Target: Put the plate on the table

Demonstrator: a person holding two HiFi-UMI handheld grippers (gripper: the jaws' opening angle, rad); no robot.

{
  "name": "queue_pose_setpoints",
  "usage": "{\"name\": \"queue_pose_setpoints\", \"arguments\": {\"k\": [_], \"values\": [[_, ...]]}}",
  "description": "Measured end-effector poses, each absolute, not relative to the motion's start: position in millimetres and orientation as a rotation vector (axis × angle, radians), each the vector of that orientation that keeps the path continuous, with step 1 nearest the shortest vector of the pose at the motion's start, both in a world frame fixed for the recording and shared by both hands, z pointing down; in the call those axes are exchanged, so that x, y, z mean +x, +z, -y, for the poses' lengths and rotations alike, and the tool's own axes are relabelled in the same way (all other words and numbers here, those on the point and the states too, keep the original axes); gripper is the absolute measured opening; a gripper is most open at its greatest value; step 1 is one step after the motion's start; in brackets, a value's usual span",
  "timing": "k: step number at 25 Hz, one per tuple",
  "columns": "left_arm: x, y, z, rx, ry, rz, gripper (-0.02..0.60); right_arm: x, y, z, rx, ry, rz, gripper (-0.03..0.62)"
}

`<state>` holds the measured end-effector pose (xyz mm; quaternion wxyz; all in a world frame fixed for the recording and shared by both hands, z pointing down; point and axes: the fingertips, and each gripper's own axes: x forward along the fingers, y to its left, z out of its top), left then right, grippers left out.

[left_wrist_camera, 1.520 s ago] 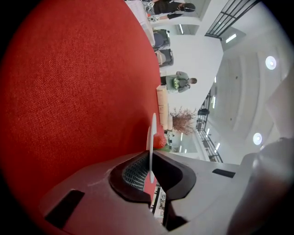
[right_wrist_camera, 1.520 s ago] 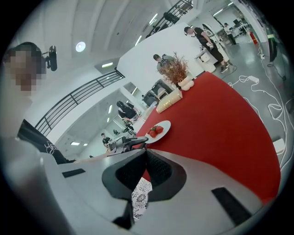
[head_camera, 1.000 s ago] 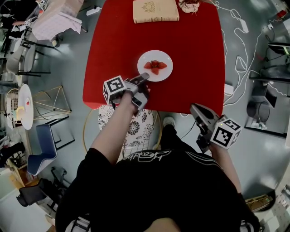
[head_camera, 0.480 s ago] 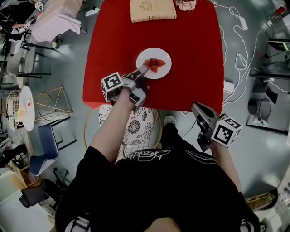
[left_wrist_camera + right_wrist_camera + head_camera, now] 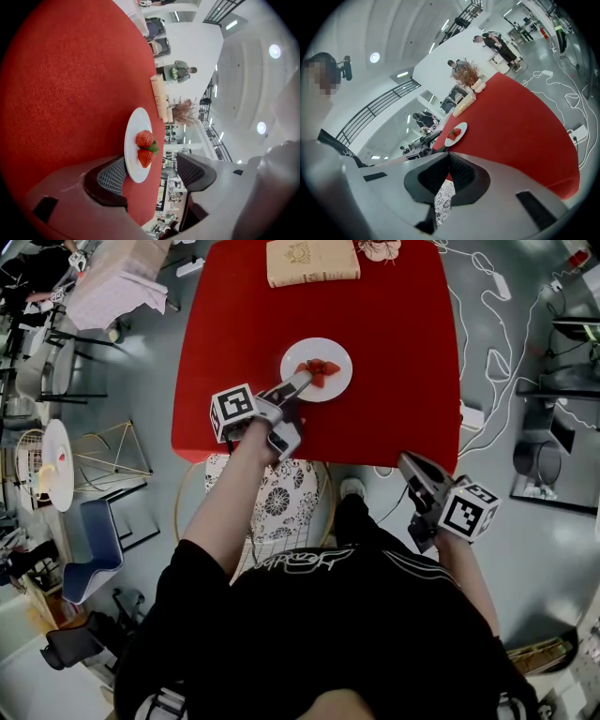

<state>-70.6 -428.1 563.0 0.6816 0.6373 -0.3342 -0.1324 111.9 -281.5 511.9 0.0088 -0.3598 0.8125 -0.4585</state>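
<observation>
Your left gripper [image 5: 298, 383] jaws have just been opening, rim released, so the plate [image 5: 337, 381] sits on the counter [image 5: 398, 381], likely done; right gripper [image 5: 407, 465] clenched, empty.

Plate [image 5: 337, 381] at rest on the red bench [image 5: 394, 352]

The plate is round, white and shallow, with a plain smooth rim. It lies flat and right way up, its underside on the red surface, neither tilted nor raised. It sits in the nearer half of the bench, left of the centre line and well inside every edge. Two red strawberries [image 5: 319, 368] with green leaf caps lie touching each other at the middle of the plate, and a bare white margin runs all round them. The bench top is a uniform red with rounded corners and a fine grainy texture.
</observation>
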Motion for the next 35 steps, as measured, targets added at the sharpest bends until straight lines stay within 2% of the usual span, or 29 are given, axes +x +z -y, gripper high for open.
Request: {"name": "queue_pose_setpoints", "arguments": {"k": [7, 14, 24, 35], "values": [[-57.2, 562.8, 419.6, 1.591, -0.064, 0.803, 0.336, 109.6, 515.5, 273.7, -1.112, -1.452, -2.529, 0.008], [-42.1, 570.9, 405.9, 1.890, 0.384, 0.909, 0.336, 108.5, 513.8, 270.9, -1.107, -1.459, -2.531, 0.008], [-35.0, 584.8, 391.8, 2.084, 0.806, 0.956, 0.336, 111.7, 517.6, 265.5, -1.104, -1.482, -2.508, 0.008], [-41.6, 586.2, 380.5, 2.088, 0.843, 0.969, 0.336, 110.8, 513.8, 258.1, -1.095, -1.465, -2.496, 0.008]]}}
